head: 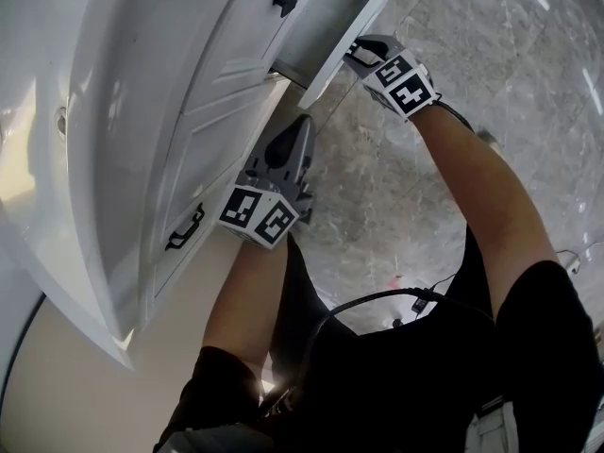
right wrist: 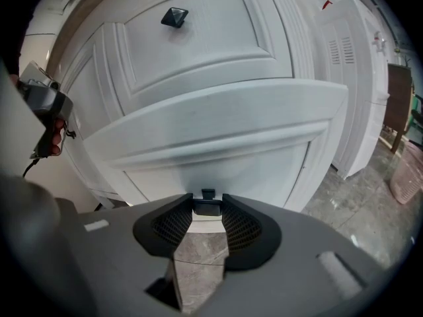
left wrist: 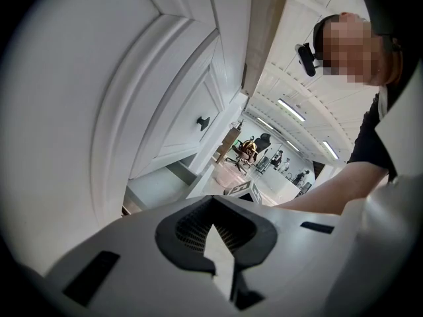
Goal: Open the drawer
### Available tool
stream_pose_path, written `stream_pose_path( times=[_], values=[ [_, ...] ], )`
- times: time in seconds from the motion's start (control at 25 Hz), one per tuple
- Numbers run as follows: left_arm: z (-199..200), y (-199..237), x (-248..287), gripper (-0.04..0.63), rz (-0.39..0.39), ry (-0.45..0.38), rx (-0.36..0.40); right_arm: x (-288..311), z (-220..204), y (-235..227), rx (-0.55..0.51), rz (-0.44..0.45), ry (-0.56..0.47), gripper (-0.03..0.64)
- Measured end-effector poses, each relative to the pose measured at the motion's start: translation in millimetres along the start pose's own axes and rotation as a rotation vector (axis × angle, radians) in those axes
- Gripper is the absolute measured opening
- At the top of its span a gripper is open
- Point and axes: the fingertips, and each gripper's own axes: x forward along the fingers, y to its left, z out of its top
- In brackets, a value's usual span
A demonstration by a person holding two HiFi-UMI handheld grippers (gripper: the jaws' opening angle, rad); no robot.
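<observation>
Drawer (head: 351, 38) part-open, upper centre of frame. Right gripper (head: 366, 55) pinching its small knob (right wrist: 208, 203). Left gripper (head: 300, 132) pressed together, empty, mid-frame. Risk: pads slipping off knob under slanted pull, or drawer binding askew.

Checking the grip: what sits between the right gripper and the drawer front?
The drawer's dark knob, clamped between the right gripper's fingers, as the right gripper view shows.
</observation>
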Motion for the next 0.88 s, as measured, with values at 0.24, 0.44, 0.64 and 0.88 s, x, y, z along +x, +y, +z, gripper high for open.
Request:
stream_pose_path(
  times=[0.24, 0.44, 0.64, 0.88],
  values=[
    [-3.3, -4.7, -3.0, 0.000, -0.002, -0.006, -0.011, -9.8, -9.6, 0.2, 0.006, -0.005, 0.003, 0.137],
    [0.2, -5.1, -3.5, 0.000, 0.001, -0.015, -0.014, -14.0, -14.3, 0.8, 0.020, -0.009, 0.007, 0.137],
    [3.5, -7.2, -4.0, 0.000, -0.002, -0.025, -0.029, -19.3, -19.3, 0.4, 0.017, -0.012, 0.013, 0.137],
    [8.3, -10.0, -3.8, 0.000, -0.011, -0.036, -0.034, -30.6, -29.3, 1.1, 0.033, -0.014, 0.021, 0.137]
  ],
)
